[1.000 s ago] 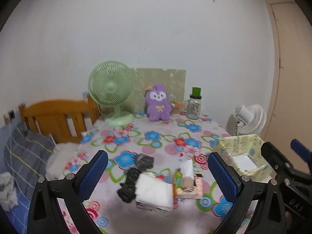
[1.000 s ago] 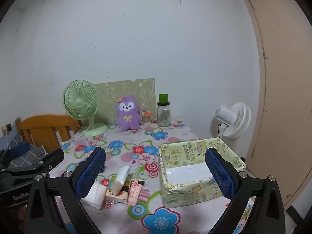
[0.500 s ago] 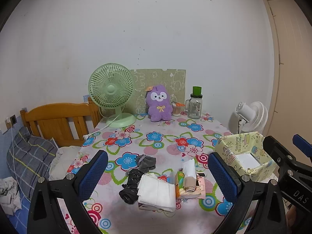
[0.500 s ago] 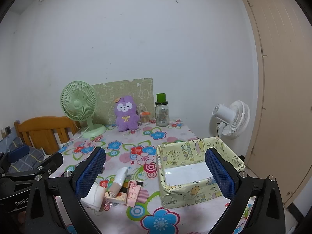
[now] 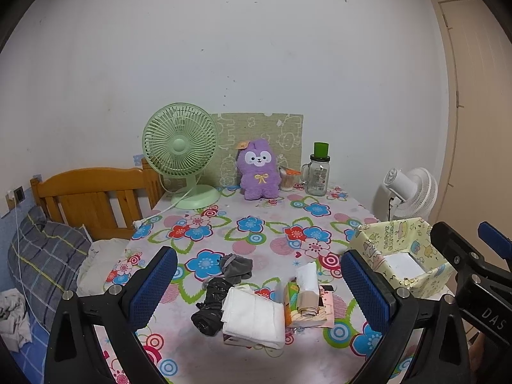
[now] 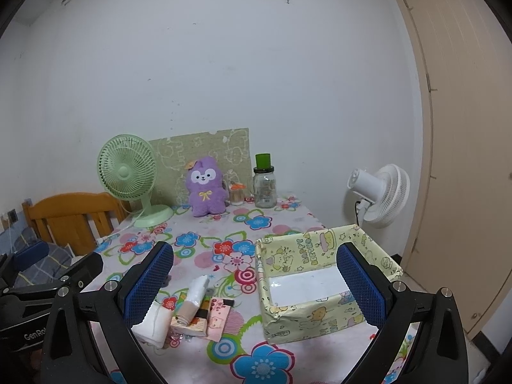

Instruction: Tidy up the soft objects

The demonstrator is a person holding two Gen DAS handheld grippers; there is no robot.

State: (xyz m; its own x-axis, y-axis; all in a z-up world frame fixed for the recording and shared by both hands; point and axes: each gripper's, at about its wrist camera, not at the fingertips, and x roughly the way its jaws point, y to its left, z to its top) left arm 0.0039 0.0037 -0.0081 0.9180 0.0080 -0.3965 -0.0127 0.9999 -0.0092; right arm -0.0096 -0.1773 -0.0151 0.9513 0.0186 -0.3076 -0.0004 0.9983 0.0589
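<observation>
A pile of soft things lies near the front of the flowered table (image 5: 256, 220): a folded white cloth (image 5: 254, 318), a black rolled sock (image 5: 209, 307), a grey sock (image 5: 236, 267), a beige roll (image 5: 307, 304) on a flat packet and a white tissue pack (image 5: 308, 276). A yellow cartoon-print box (image 6: 320, 284) stands open and empty at the right. My left gripper (image 5: 259, 283) is open above the pile. My right gripper (image 6: 254, 283) is open above the box's left side. The white cloth (image 6: 153, 321) and beige roll (image 6: 188, 310) also show in the right wrist view.
A purple plush toy (image 5: 258, 169), a green desk fan (image 5: 180, 147), a glass jar with a green lid (image 5: 317, 172) and a patterned board stand at the table's far edge. A wooden bed headboard (image 5: 92, 195) and pillow lie to the left. A white floor fan (image 6: 382, 193) and a door stand to the right.
Both grippers have drawn back and risen a little, so the table looks farther and more of it shows. Both stay open and empty. Nothing on the table has moved.
</observation>
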